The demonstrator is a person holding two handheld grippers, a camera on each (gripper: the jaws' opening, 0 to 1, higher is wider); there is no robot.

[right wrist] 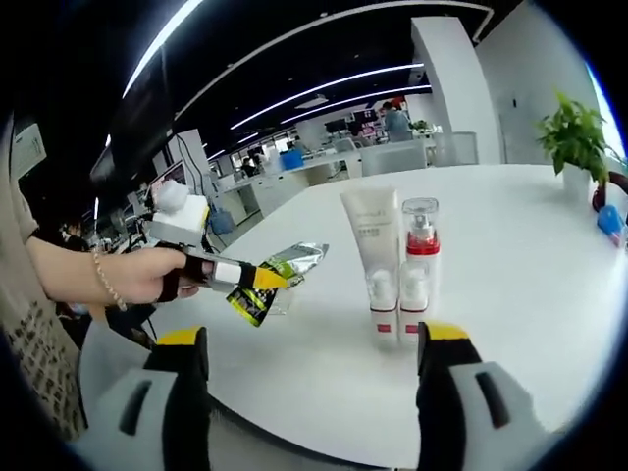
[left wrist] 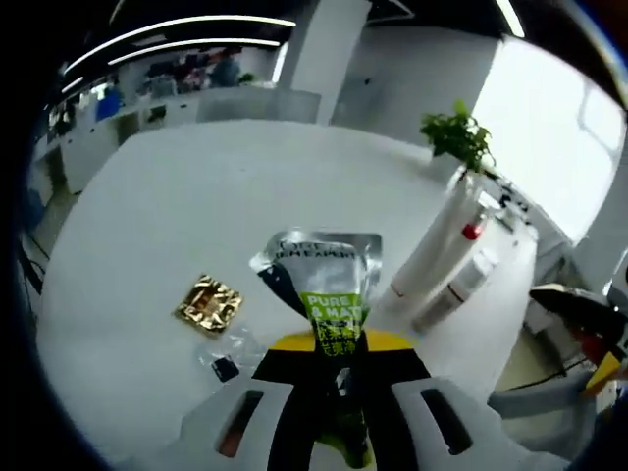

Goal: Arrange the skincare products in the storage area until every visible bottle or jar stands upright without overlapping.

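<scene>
Between the left gripper's (left wrist: 339, 378) closed yellow-tipped jaws hangs a silver sachet (left wrist: 324, 289) with a green label (held above the white table (left wrist: 147, 226)). Nearby lie a gold packet (left wrist: 209, 302) and a small clear packet (left wrist: 228, 358). Right gripper (right wrist: 312, 348) gapes, facing white tube (right wrist: 371, 253) and red-collared pump bottle (right wrist: 420, 257) standing together.

Open-plan office interior. A large white worktop (left wrist: 177, 226) spans the centre of both views. A potted green plant (left wrist: 457, 135) stands at its far edge, upper right of the left gripper view and upper right of the right gripper view. A white square column (right wrist: 453, 78) rises at upper right in the right gripper view. Long linear ceiling lights (right wrist: 324, 86) cross a dark ceiling. Rows of desks (right wrist: 294, 177) with seated people recede at centre. A bright window (left wrist: 545, 128) occupies the right of the left gripper view.
</scene>
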